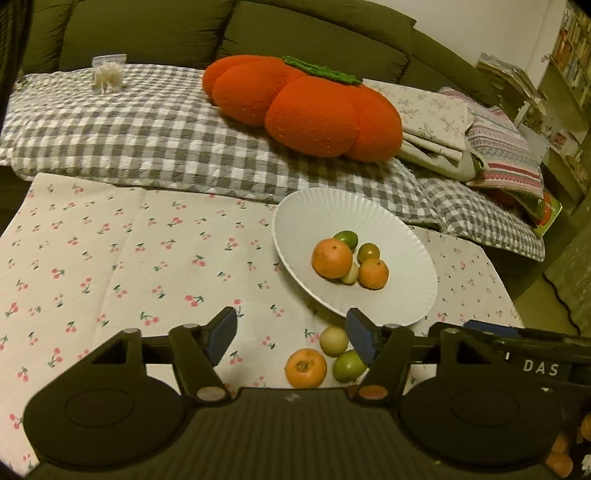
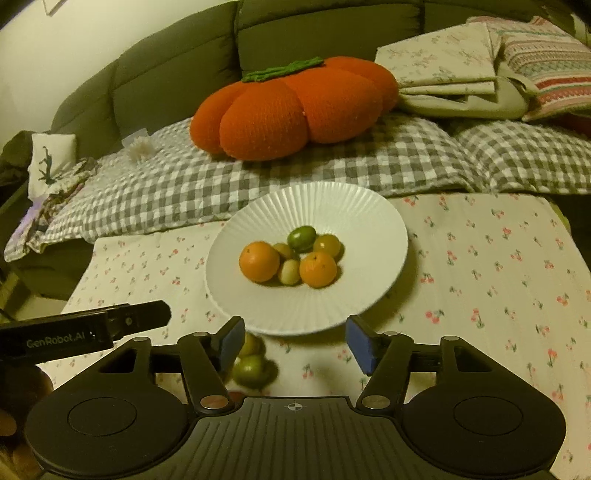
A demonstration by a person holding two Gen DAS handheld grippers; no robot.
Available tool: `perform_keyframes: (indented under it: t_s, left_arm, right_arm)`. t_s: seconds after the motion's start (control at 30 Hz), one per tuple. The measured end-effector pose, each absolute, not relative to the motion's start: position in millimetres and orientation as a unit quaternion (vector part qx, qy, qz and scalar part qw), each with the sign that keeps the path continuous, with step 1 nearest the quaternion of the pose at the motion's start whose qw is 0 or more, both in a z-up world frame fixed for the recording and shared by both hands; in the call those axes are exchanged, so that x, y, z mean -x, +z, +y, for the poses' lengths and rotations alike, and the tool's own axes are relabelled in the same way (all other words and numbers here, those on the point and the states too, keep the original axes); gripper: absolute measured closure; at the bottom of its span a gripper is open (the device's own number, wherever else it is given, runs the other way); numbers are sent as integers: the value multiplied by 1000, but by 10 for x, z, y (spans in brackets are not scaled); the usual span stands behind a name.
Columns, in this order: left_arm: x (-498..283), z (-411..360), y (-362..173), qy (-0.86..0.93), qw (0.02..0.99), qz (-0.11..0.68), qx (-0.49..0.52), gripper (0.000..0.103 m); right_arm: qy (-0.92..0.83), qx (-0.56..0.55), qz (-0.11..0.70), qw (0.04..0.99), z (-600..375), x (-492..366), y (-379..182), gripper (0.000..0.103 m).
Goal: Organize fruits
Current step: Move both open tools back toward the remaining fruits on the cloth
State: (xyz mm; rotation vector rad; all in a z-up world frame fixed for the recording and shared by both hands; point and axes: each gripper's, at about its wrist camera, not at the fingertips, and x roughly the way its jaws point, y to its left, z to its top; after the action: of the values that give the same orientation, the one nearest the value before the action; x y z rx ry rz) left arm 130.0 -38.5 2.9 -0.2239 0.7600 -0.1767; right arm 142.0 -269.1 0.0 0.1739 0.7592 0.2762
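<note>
Both tongs, left [image 1: 291, 338] and right [image 2: 295, 339], gape empty above the worktop [image 1: 110, 258]; three loose fruits [image 1: 334, 341] lie nearest the left pair's right jaw, just short of the plate [image 1: 314, 210].

Home living room: dark green sofa [image 1: 147, 33] with gingham quilt [image 1: 147, 136], pumpkin-shaped plush cushion [image 1: 306, 107], folded bedding [image 2: 443, 62], cherry-print tablecloth [image 1: 110, 258] with a white fruit plate [image 1: 332, 210], and crammed bookshelves [image 1: 572, 55] along the far wall.
</note>
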Motion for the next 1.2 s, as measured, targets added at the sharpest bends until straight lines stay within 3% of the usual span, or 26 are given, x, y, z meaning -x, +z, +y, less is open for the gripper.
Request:
perform_keyframes:
  t_s: [0.33, 0.47, 0.7, 1.2]
  left_arm:
    - [-1141, -322, 31, -63, 918, 379, 94, 13]
    - [-1143, -274, -23, -55, 916, 385, 102, 8]
    - [-1126, -256, -108, -46, 916, 388, 93, 8]
    - [-1216, -503, -333, -66, 915, 390, 80, 14]
  right_arm:
    - [130, -95, 361, 919, -2714, -1151, 70, 20]
    - [134, -93, 361, 918, -2691, -1066, 64, 13]
    - [144, -81, 363, 917, -2654, -949, -21, 7]
    - [171, 2, 369, 913, -2478, -894, -228, 7]
